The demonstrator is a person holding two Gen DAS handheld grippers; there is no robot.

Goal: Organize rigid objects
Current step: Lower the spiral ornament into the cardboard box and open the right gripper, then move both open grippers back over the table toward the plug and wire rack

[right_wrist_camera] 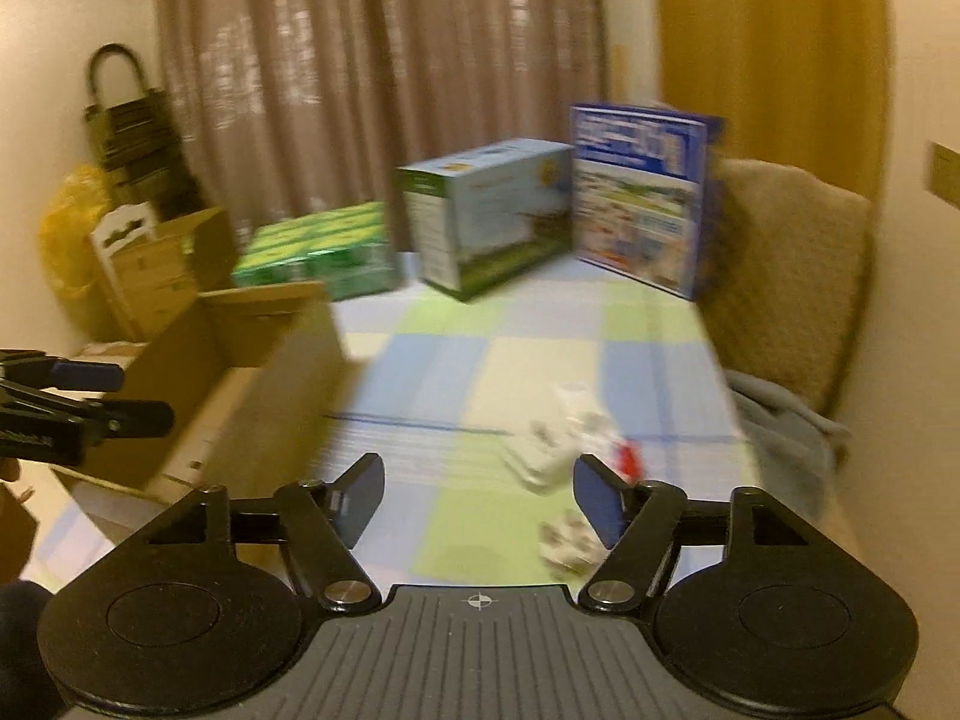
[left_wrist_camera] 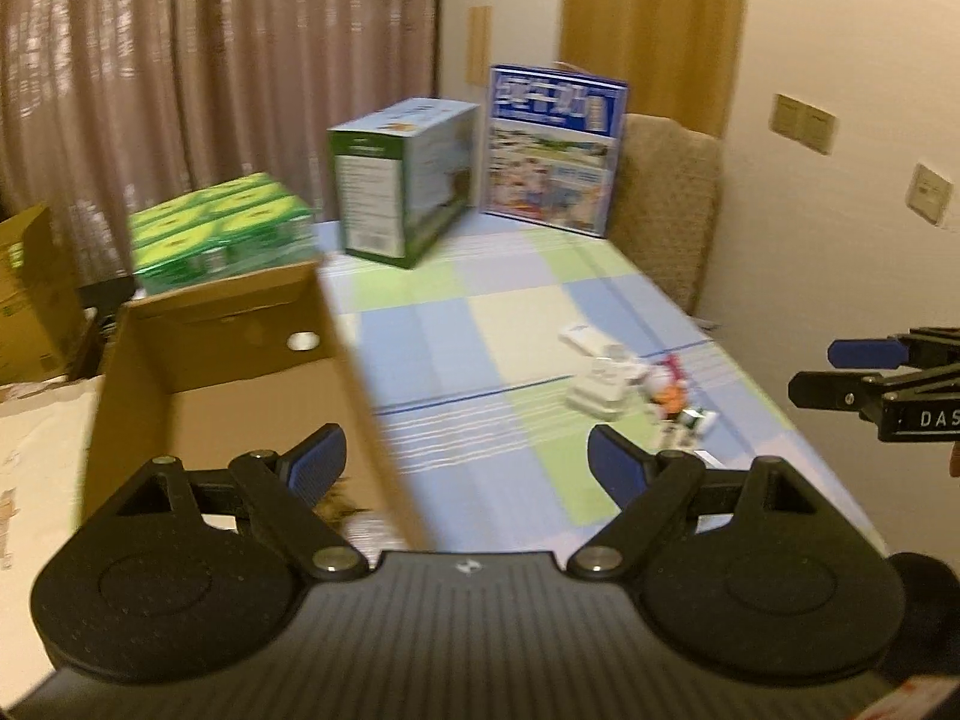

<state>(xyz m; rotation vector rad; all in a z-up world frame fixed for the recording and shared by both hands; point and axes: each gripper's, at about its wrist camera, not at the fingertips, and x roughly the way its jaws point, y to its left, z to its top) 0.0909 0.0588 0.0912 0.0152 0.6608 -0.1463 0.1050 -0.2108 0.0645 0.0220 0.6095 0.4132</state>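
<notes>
I have both grippers up over the table [left_wrist_camera: 420, 324] and neither carries anything. My left gripper [left_wrist_camera: 467, 468] hangs with its tongs wide apart over the near right wall of the open cardboard box [left_wrist_camera: 228, 360], nothing between the pads. My right gripper [right_wrist_camera: 478, 495] has its tongs apart too, with only checked cloth between them. The pile of small rigid objects [left_wrist_camera: 636, 387], white plastic pieces with something red among them, lies on the cloth to the right of the box and well apart from it; blur keeps me from naming them closer.

I judge I'm between picks: hands free, most of the pile not yet boxed. Next I need to bring 1 gripper down onto a single white piece [right_wrist_camera: 543, 450], straddle it squarely, and close before lifting toward the box.
</notes>
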